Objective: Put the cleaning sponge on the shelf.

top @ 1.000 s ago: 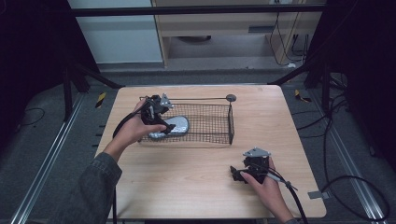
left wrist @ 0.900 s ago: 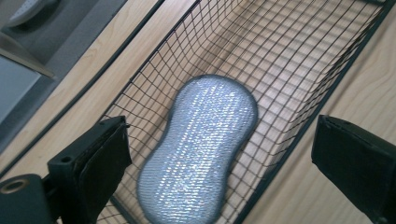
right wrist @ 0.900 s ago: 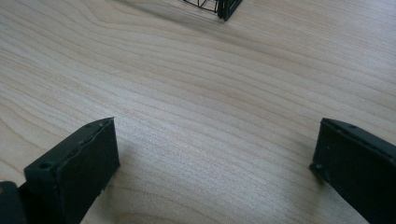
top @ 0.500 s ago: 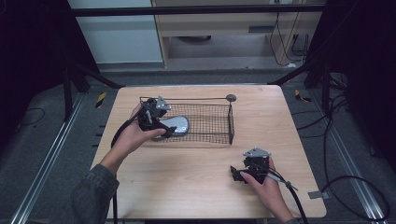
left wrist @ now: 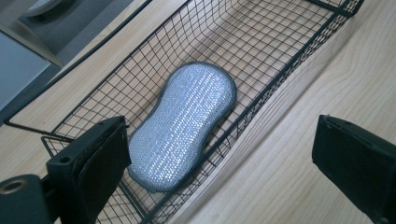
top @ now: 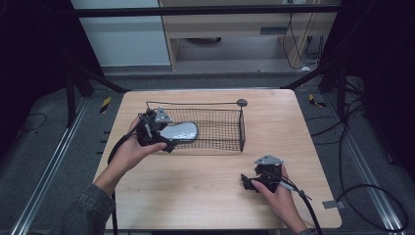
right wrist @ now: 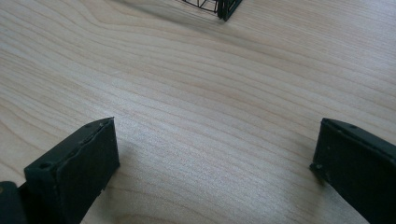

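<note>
Silver sponge (left wrist: 183, 125) now lies free in the basket (top: 230, 128), left tongs (top: 157, 133) pulled back, wide open and empty; right tongs (top: 252, 182) idle, open on the counter (top: 195, 196): drop looks done.

The table (top: 205, 196) is evenly lit from above, while the frame's left and right edges sink into near black. Shadows are soft: one lies under the basket (top: 215, 128). The sponge (left wrist: 184, 123) glitters without harsh glare. In the gripper views the near black pads look slightly soft, perhaps out of focus.
</note>
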A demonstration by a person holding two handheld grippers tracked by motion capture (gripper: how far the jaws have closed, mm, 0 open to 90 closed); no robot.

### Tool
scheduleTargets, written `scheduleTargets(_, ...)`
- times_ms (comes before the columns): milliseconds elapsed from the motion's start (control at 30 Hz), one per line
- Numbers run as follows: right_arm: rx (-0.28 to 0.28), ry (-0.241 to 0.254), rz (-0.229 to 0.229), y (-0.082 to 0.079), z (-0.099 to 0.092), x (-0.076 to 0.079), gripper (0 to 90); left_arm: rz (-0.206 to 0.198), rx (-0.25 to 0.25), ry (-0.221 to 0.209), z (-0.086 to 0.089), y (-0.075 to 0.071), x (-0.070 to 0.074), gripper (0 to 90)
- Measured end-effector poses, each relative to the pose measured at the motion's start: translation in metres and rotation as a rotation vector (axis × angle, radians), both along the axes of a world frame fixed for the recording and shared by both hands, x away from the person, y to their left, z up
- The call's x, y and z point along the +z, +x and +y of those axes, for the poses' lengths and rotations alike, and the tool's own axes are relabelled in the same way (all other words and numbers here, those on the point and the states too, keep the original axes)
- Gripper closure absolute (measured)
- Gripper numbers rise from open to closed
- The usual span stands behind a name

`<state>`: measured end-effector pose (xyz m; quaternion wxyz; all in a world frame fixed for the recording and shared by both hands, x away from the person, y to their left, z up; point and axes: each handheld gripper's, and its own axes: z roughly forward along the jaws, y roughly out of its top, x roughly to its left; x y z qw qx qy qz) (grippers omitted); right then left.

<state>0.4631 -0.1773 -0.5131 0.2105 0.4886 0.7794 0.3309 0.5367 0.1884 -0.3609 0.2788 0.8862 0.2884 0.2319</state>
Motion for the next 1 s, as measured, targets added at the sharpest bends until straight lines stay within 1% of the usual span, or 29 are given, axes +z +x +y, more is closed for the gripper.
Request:
scheduleTargets(33,-0.001,-0.001,0.000,0.000,0.000,0.000,0.5,-0.001,0.006,-0.009,0.001,-0.002,-0.001,3.6)
scheduleTargets(100,-0.002,0.002,-0.001,0.000,0.000,0.000,0.6,-0.008,0.008,0.007,0.004,-0.006,-0.002,3.6)
scheduleTargets(133,-0.002,0.001,-0.001,0.000,0.000,0.000,0.6,-0.013,0.010,0.007,0.006,-0.008,-0.003,3.6)
scheduleTargets(233,-0.002,0.002,-0.001,-0.001,0.000,0.000,0.6,-0.025,0.021,-0.005,0.012,-0.014,-0.004,3.8)
scheduleTargets(333,-0.002,0.002,0.000,-0.001,0.000,0.000,0.6,-0.028,0.025,-0.011,0.018,-0.022,-0.005,3.7)
scheduleTargets(400,-0.002,0.002,0.000,0.000,0.000,0.000,0.6,-0.029,0.028,-0.008,0.021,-0.026,-0.006,3.6)
scheduleTargets(467,-0.002,0.002,0.000,-0.001,0.000,0.000,0.6,-0.027,0.036,-0.018,0.025,-0.030,-0.008,3.6)
scheduleTargets(533,-0.002,0.002,0.000,-0.001,0.000,0.000,0.6,-0.041,0.044,-0.015,0.030,-0.033,-0.013,3.5)
scheduleTargets(600,-0.002,0.002,0.000,-0.001,0.000,0.000,0.6,-0.018,0.060,-0.031,0.036,-0.036,-0.020,3.5)
scheduleTargets(667,-0.002,0.002,0.000,-0.001,0.000,0.000,0.6,-0.017,0.068,-0.026,0.041,-0.039,-0.025,3.5)
scheduleTargets(700,-0.002,0.002,0.000,-0.001,0.000,0.000,0.6,-0.015,0.074,-0.036,0.044,-0.041,-0.026,3.6)
scheduleTargets(767,-0.002,0.002,0.000,-0.001,0.000,0.000,0.6,-0.012,0.084,-0.038,0.049,-0.044,-0.029,3.6)
scheduleTargets(800,-0.002,0.002,0.000,-0.001,0.000,0.000,0.6,-0.023,0.085,-0.031,0.051,-0.045,-0.030,3.6)
scheduleTargets(833,-0.002,0.002,0.000,-0.001,0.000,0.000,0.7,-0.022,0.090,-0.030,0.053,-0.046,-0.031,3.6)
scheduleTargets(900,-0.002,0.002,0.000,-0.001,0.000,0.000,0.6,-0.022,0.098,-0.042,0.057,-0.048,-0.033,3.6)
scheduleTargets(933,-0.002,0.002,0.000,-0.001,0.000,0.000,0.6,-0.012,0.103,-0.048,0.059,-0.049,-0.035,3.6)
scheduleTargets(1000,-0.002,0.002,0.000,-0.001,0.000,0.000,0.6,-0.005,0.105,-0.056,0.063,-0.050,-0.038,3.6)
